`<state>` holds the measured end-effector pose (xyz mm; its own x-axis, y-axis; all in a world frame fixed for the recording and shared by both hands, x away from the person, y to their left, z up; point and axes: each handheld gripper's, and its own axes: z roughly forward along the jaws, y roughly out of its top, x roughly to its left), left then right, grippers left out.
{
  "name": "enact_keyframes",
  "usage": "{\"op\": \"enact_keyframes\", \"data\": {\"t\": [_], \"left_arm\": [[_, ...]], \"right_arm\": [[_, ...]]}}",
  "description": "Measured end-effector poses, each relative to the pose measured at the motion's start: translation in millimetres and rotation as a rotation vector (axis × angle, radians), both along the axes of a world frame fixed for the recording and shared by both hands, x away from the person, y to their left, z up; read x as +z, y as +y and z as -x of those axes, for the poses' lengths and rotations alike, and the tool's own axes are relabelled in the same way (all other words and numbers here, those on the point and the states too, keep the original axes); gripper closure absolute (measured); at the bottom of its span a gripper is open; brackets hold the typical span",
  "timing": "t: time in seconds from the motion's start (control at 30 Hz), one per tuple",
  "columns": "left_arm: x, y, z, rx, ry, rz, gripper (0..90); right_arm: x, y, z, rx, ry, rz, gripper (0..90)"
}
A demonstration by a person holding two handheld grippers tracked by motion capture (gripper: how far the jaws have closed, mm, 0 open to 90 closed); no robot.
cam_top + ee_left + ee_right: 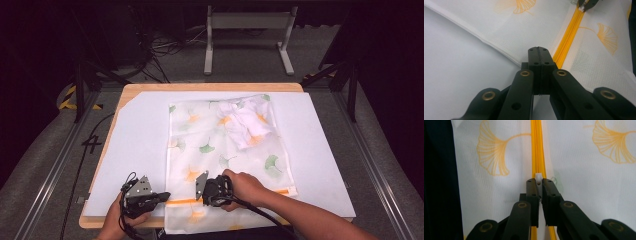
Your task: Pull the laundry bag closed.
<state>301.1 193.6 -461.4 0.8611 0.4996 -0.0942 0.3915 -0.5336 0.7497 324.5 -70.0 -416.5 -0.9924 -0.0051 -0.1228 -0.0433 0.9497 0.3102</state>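
A white sheet covers a wooden table in a dark room. High view: a mesh bag printed with ginkgo leaves lies on the sheet, a white garment inside; the left gripper rests at the bag's near left edge, the right gripper over the orange zipper. Left gripper view: jaws clenched on the bag's edge beside the zipper. Right gripper view: jaws pinch the white zipper pull.
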Motion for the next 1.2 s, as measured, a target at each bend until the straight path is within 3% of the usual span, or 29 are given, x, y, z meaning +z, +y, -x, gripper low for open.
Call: {"op": "enact_keyframes", "data": {"t": [1.2], "left_arm": [[-0.3, 0.2, 0.0, -0.002, -0.004, 0.002, 90.0]], "right_arm": [[-0.6, -42.4, 2.4, -0.055, 0.007, -0.043, 84.2]]}}
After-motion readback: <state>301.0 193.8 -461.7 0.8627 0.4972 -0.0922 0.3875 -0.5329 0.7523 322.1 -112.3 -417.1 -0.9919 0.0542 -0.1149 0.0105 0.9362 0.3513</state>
